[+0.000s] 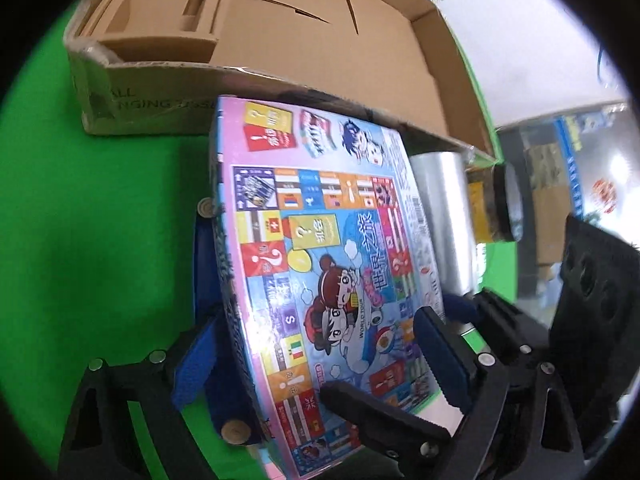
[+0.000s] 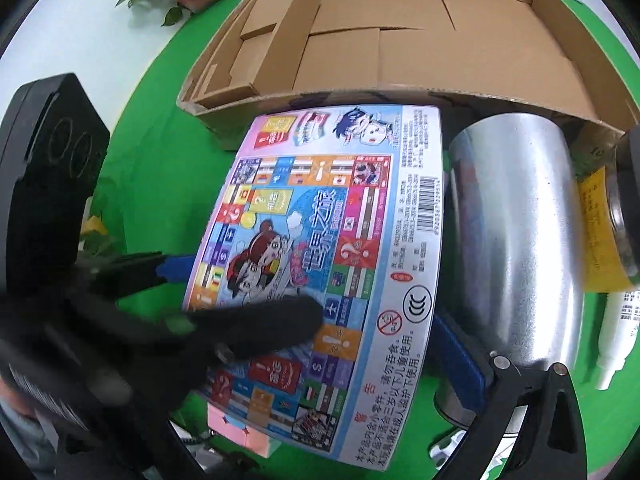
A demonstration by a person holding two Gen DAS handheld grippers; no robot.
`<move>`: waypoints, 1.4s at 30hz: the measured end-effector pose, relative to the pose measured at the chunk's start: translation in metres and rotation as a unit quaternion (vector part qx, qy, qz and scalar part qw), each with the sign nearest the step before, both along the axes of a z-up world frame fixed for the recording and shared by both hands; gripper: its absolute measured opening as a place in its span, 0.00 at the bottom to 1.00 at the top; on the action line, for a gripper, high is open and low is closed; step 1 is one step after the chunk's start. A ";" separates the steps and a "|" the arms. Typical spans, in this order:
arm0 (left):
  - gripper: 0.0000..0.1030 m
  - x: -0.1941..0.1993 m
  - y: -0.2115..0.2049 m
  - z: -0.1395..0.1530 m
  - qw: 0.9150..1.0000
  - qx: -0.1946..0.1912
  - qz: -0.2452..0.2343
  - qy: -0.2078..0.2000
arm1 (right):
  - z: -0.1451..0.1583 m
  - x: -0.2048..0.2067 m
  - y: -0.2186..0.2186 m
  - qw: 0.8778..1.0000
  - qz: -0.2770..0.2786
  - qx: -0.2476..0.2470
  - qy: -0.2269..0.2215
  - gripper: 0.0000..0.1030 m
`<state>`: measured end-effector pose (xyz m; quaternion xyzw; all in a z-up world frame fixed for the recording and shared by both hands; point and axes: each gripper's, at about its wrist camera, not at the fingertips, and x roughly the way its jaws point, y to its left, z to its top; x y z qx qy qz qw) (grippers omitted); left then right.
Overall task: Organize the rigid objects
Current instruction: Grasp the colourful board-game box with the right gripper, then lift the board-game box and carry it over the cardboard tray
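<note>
- Here, in the left wrist view, your left gripper (image 1: pixel 320 344) has its jaws closed across the board game box (image 1: pixel 320 248), one blue pad under the left edge and the other pressed on the printed face near the right edge.
- The box is held flat and slightly tilted, just in front of the open cardboard box (image 1: pixel 304 36), probably so it can go in over the near wall.
- A black finger of your right gripper (image 1: pixel 384 412) lies across the lower part of the printed face, likely to steady the wide, thin box.
- Just beside the box on the right is a silver metal cylinder (image 1: pixel 440 224) on the green table (image 1: pixel 100 220), and past it a jar with a yellow label (image 1: pixel 488 208).
- In the right wrist view, your right gripper (image 2: pixel 372 340) has its jaws spread wide: one finger rests on the printed face, and the blue-padded one sits between the box's right edge and the cylinder.
- I cannot tell whether it is really squeezing the box or only pressing on it.
- The box (image 2: pixel 332 248) is shrink-wrapped and glossy, with a colourful track of squares, cartoon children, a barcode and a warning strip.
- A white tube (image 2: pixel 618 340) lies at the far right.
</note>
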<state>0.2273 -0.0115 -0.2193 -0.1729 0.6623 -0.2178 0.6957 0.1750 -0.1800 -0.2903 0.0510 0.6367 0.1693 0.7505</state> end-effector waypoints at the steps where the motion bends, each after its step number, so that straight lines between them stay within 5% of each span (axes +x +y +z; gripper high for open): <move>1: 0.88 0.000 -0.004 0.000 1.000 0.011 -0.001 -0.001 | -0.001 0.002 0.001 1.000 -0.003 -0.001 0.000 1.00; 10: 0.71 -0.007 0.000 0.023 0.998 0.039 0.034 -0.020 | 0.004 0.018 0.009 1.000 -0.007 0.008 0.027 0.98; 20: 0.71 -0.011 -0.014 0.156 0.979 0.106 0.052 -0.166 | 0.120 0.031 0.023 0.992 0.012 0.050 -0.113 0.96; 26: 0.71 0.005 -0.030 0.232 0.959 0.112 0.060 -0.254 | 0.141 0.034 0.025 0.978 0.006 0.058 -0.201 0.96; 33: 0.71 0.019 -0.049 0.278 0.943 0.110 0.048 -0.312 | 0.141 0.034 0.022 0.966 -0.003 0.053 -0.254 0.96; 42: 0.71 0.026 -0.043 0.303 0.936 0.098 0.025 -0.338 | 0.172 0.034 0.003 0.961 -0.026 0.041 -0.273 0.96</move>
